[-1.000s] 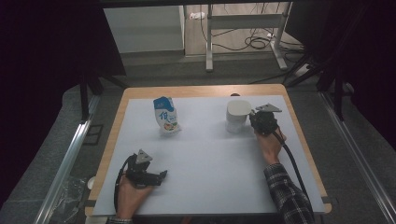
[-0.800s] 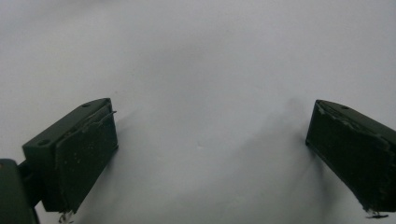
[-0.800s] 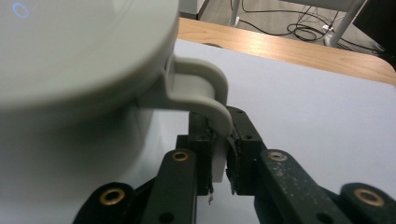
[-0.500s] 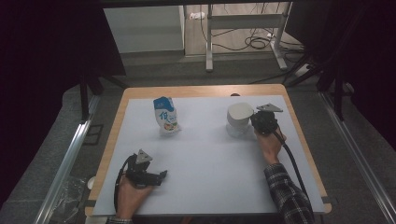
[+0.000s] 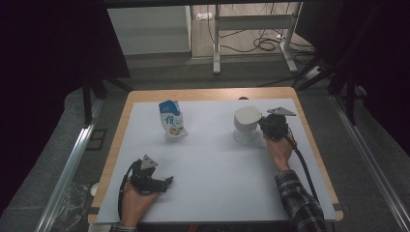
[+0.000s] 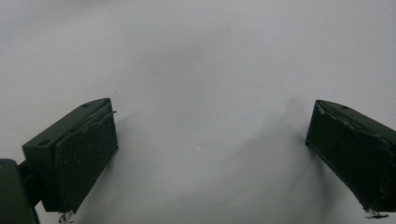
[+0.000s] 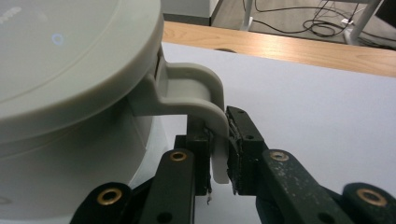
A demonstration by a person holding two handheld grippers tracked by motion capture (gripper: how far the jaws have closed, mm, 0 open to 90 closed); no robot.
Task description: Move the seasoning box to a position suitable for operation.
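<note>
Near the tabletop's (image 5: 212, 159) far right corner, the right gripper (image 7: 218, 154) clamps the pitcher's handle (image 7: 205, 102), ready to lift; the left gripper (image 6: 210, 144), jaws apart, idles near the front left edge.

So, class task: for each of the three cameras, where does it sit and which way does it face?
High view: above the near edge, facing forward and down on the table; both forearms, left gripper, right gripper.
Left gripper view: rides the left gripper, facing the bare white mat; open jaws.
Right gripper view: rides the right gripper, clamping the cup handle.
Shared: the white lidded cup.
</note>
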